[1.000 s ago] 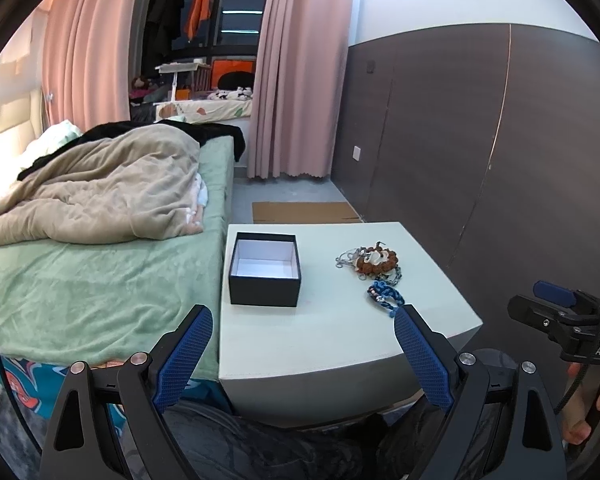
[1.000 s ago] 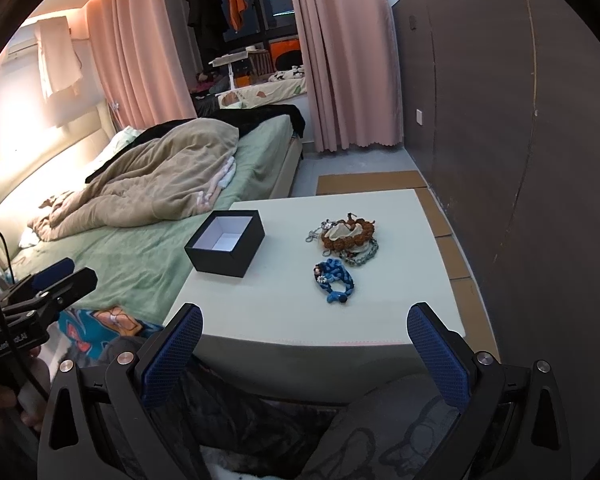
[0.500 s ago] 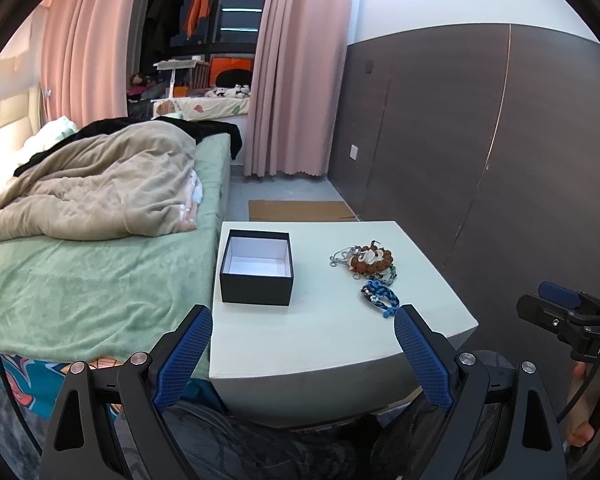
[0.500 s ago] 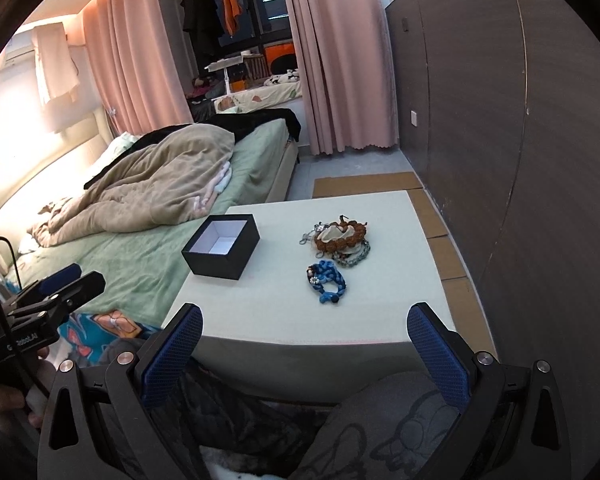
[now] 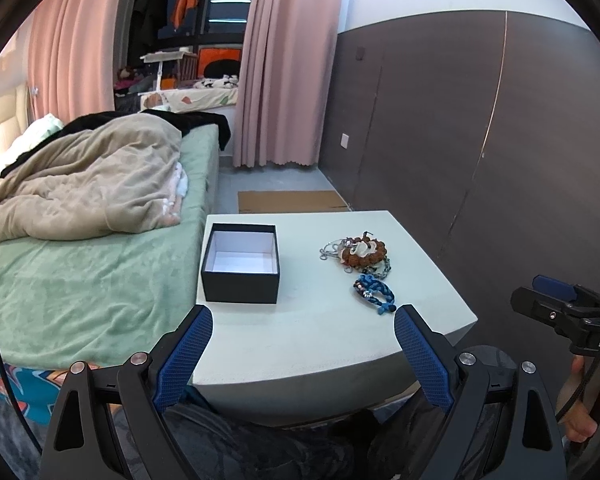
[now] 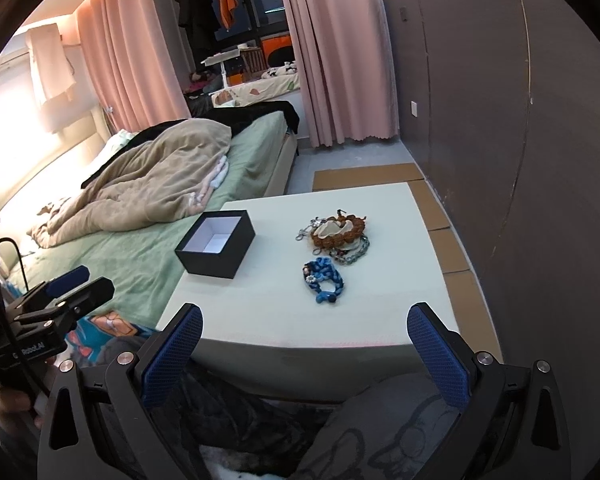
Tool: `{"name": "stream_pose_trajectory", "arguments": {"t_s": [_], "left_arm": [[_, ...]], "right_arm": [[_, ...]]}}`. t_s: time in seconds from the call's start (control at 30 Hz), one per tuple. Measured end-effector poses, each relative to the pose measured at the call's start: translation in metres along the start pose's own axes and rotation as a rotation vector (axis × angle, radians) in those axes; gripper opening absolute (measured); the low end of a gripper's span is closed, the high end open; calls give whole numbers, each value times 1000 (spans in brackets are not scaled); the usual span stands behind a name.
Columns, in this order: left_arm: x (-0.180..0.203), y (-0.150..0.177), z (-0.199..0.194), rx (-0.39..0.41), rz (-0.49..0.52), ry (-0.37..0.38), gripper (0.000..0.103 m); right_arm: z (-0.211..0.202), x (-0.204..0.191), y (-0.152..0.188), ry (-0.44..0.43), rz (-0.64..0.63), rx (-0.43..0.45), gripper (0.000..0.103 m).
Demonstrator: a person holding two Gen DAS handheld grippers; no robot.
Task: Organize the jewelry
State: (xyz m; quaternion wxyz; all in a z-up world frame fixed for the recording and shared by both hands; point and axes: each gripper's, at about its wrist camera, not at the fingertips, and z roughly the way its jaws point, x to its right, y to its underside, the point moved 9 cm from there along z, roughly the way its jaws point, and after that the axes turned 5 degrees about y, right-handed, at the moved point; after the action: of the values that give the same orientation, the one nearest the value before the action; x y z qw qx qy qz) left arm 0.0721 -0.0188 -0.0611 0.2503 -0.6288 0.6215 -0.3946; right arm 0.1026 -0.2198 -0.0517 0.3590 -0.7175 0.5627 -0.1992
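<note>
Closer now, black box (image 5: 240, 268) empty

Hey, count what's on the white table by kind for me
Black open box: 1
Blue braided bracelet: 1
Brown bead bracelet: 1
Silver chains: tangled, at least 1, exact count unclear
Total: at least 4

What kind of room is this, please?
Most likely a bedroom at home: a bed with a rumpled blanket, pink curtains, and clothes hanging by the window.
</note>
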Motion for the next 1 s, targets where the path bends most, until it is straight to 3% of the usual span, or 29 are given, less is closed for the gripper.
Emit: {"name": "stream_pose_trajectory", "arguments": {"t_s": [0.47,0.63,0.73,1.0], "left_arm": [[15,-2,73,-111,7,56,92],[31,0,103,-159,29,82,88],[45,3,127,-210,39,101,81],[72,15,179,-312,82,122,78]], "right_arm": [[47,39,2,-5,86,-79,103],[61,55,7,-9,140,-96,102],[67,61,9,4,154,-98,102],[88,93,16,63,275,-122,102]]}}
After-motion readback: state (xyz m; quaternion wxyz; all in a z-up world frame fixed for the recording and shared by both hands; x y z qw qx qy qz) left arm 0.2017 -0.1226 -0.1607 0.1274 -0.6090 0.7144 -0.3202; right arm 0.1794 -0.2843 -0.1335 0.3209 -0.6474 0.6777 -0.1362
